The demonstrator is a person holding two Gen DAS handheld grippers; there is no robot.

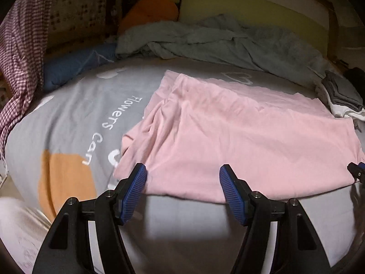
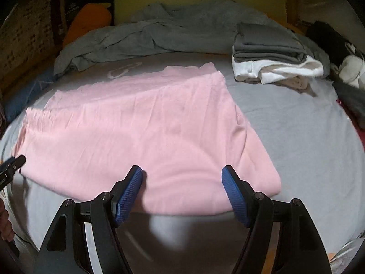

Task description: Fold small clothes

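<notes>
Pink garment [image 1: 239,137] lies flat; left gripper [image 1: 182,171] and right gripper [image 2: 182,171] hover spread at its near edge

A bed covered by a grey printed sheet [image 1: 68,118] fills both views; white lettering and an orange patch [image 1: 66,178] are printed at the lower left of the left wrist view. A pink garment [image 2: 141,127] is spread flat on the sheet at frame centre. A crumpled grey-green blanket [image 2: 146,36] is heaped along the upper edge. A folded stack of grey and white clothes [image 2: 271,54] is seen on the sheet at the upper right of the right wrist view. A blue pillow [image 1: 68,68] lies at the upper left of the left wrist view.
</notes>
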